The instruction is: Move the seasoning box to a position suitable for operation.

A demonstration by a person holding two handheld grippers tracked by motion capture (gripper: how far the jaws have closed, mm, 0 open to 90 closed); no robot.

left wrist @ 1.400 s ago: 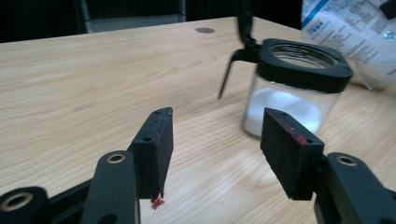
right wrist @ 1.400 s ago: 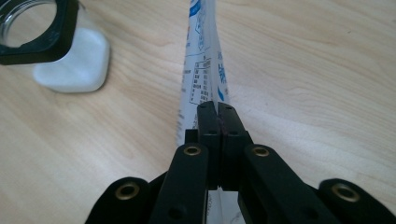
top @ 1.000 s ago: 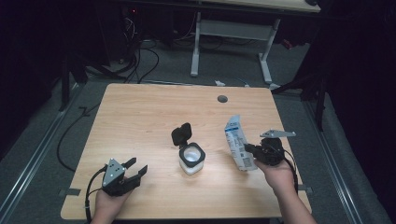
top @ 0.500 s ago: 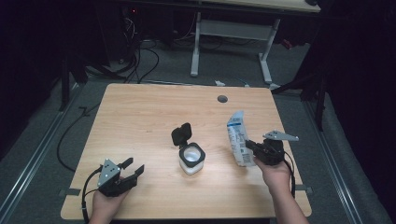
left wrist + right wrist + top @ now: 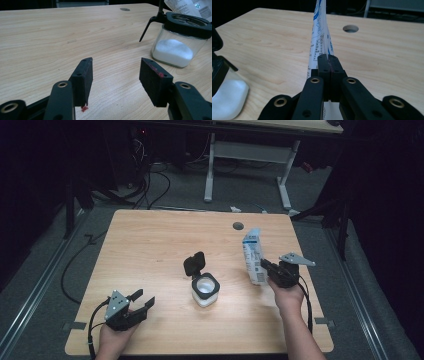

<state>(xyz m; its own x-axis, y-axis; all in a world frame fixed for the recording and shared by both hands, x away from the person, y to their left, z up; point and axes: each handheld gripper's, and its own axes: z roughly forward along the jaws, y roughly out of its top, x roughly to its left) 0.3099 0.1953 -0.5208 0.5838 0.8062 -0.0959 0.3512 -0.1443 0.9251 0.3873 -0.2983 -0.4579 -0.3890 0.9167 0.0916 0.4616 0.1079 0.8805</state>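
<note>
A white and blue printed packet [image 5: 253, 255] stands upright at the table's right side, and my right gripper [image 5: 265, 266] is shut on its lower edge. Seen along the right gripper [image 5: 328, 58], the two pads pinch the thin packet [image 5: 319, 37], which rises above them. A glass jar [image 5: 205, 291] of white powder, its black flip lid [image 5: 194, 263] standing open, sits at the table's middle. My left gripper [image 5: 143, 299] rests open near the front left corner with nothing between its pads. The left gripper [image 5: 115, 71] view has the jar [image 5: 178, 47] ahead to the right.
The wooden table [image 5: 150, 250] has a round cable hole [image 5: 238, 225] near its far edge. A desk frame [image 5: 250, 150] and loose cables lie on the floor beyond. Dark floor surrounds the table.
My right hand has shifted the packet slightly rightward and nearer the table, standing it more upright. The left hand and the jar have kept still.
</note>
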